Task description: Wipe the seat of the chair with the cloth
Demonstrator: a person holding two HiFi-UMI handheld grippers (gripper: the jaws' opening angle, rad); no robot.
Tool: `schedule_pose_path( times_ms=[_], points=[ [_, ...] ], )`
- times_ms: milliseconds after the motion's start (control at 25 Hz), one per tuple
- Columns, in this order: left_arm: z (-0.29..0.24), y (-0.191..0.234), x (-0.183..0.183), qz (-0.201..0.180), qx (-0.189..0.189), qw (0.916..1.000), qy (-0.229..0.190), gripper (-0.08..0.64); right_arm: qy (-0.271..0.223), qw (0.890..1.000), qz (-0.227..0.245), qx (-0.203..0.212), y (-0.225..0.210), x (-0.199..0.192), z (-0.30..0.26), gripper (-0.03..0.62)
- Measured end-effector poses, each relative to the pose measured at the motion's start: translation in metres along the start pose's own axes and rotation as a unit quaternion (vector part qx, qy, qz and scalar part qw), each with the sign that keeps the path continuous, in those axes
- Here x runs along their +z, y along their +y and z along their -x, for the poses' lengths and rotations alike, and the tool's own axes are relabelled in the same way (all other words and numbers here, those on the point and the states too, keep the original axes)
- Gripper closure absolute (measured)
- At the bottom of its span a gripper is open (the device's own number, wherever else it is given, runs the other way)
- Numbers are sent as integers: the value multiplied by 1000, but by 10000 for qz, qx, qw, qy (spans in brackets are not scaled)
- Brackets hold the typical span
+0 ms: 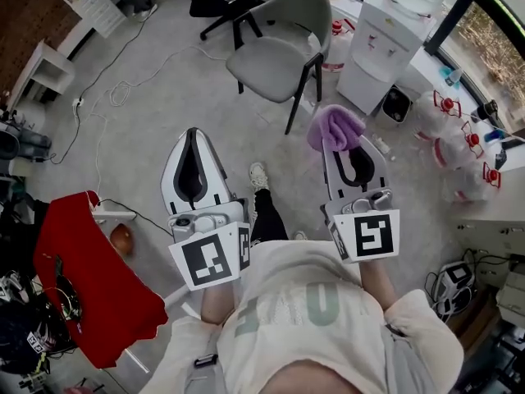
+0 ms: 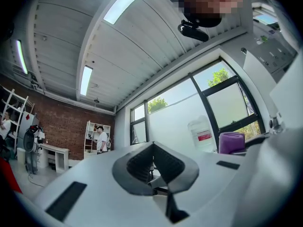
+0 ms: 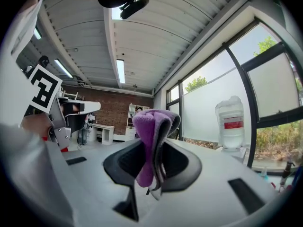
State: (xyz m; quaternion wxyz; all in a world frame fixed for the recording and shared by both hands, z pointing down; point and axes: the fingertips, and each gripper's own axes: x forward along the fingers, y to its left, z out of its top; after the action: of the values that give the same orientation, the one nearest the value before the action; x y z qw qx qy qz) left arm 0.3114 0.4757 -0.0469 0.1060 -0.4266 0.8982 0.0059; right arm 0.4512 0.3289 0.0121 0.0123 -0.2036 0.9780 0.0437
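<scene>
Cloth, purple and folded, is held between the closed jaws of the right gripper. In the right gripper view its long axis runs along the jaws. One rounded bunch stands out above the jaw tips, and the thinner end hangs down between the dark pads. In the head view only this bunch of the cloth is seen. It sits at the tip of the right gripper and points forward to the chair.

Only the head view shows the chair. It is grey with dark legs and stands on the floor ahead of the right gripper, apart from the cloth. Its seat has nothing on it. A white water dispenser stands just beside it.

The left gripper is held beside the right one. In the left gripper view the jaws of the left gripper are closed together with nothing between them. This view also catches the cloth from the side, at its right edge. Both gripper views look upward, at the ceiling, the windows and a brick wall.
</scene>
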Motion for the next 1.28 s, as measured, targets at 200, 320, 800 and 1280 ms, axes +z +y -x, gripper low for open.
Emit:
schedule_pose_path(
  times_ms=[200, 320, 800, 1280],
  points=[
    [-71, 24, -28, 47, -158, 9998, 55, 548, 108, 9999, 19, -73, -6, -10, -70, 503],
    [-125, 50, -43, 79, -204, 9997, 85, 549, 86, 9999, 93, -96, -8, -6, -127, 503],
    [-333, 174, -64, 181, -658, 9976, -116, 548, -4, 9994, 165, -305, 15, 23, -365, 503],
    [-415, 190, -111, 518, -701, 9960, 176, 548, 290, 9985, 197, -428, -8, 2, -449, 503]
  ],
)
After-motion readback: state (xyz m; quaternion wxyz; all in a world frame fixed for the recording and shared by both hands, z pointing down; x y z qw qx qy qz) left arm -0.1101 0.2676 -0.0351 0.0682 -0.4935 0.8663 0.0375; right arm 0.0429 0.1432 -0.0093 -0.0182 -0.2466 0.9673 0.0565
